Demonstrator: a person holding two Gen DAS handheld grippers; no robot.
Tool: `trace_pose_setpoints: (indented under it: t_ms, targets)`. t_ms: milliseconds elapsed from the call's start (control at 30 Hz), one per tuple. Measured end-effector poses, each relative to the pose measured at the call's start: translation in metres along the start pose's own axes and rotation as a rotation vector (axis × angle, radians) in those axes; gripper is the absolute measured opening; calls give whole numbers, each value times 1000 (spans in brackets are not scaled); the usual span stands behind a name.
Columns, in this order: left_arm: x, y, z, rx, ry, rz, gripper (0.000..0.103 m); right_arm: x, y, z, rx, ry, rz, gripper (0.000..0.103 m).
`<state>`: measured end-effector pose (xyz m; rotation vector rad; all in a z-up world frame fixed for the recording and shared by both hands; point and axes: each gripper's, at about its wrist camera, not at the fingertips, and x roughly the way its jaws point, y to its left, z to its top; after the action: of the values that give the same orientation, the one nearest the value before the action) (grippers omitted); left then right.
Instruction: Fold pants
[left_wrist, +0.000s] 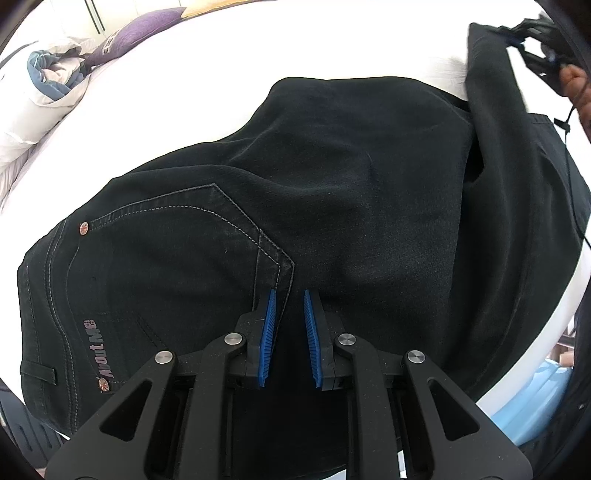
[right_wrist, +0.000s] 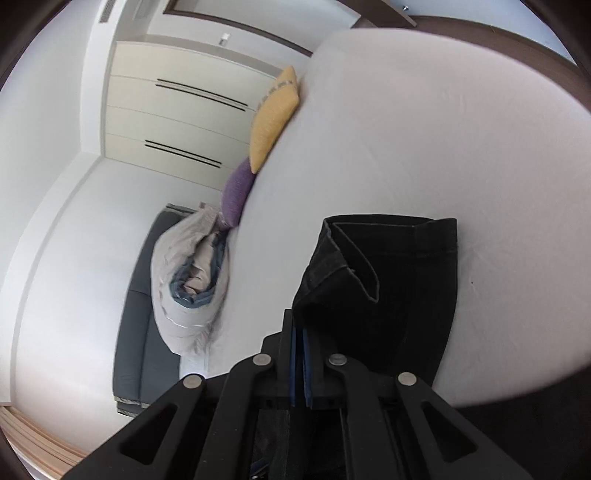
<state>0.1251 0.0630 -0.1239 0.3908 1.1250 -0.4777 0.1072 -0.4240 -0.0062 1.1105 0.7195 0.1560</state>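
Black pants (left_wrist: 314, 177) lie on a white bed (left_wrist: 207, 74), waist and back pocket near me at the lower left. My left gripper (left_wrist: 289, 295) hovers low over the seat seam, its blue pads apart and holding nothing. My right gripper (left_wrist: 532, 40) shows at the upper right of the left wrist view, lifting a pant leg (left_wrist: 498, 122) off the bed. In the right wrist view my right gripper (right_wrist: 300, 332) is shut on the hem end of the pants (right_wrist: 373, 280), which hang folded over in front of it.
A rolled grey-white duvet (left_wrist: 44, 81) and a purple pillow (left_wrist: 133, 37) lie at the bed's far left. A yellow pillow (right_wrist: 273, 118) and a cream wardrobe (right_wrist: 177, 110) stand beyond. A light blue item (left_wrist: 532, 402) sits below the bed's right edge.
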Motion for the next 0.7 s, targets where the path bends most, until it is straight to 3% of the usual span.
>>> trace_pose_setpoints:
  t_ms: [200,333,467,567,633,700]
  targets:
    - [2,-6,3,20,9,4,16,-94,24,-30,-34,-63,-40,4]
    - [5,-12,8,30,19,5,16,-157,-3,-59,-13,-118,-197,6]
    - [7,-17,14,42,39,10,16,-206,-63,-94,194,-102,-394,15]
    - [10,-20,17,52,53,18,16,-230,-78,-114,194,-114,-411,16]
    - [11,-21,18,59,63,24,16,-233,-83,-119,202,-108,-358,25]
    - [13,-23,19,63,73,31,16,-231,-90,-121,269,-117,-280,28]
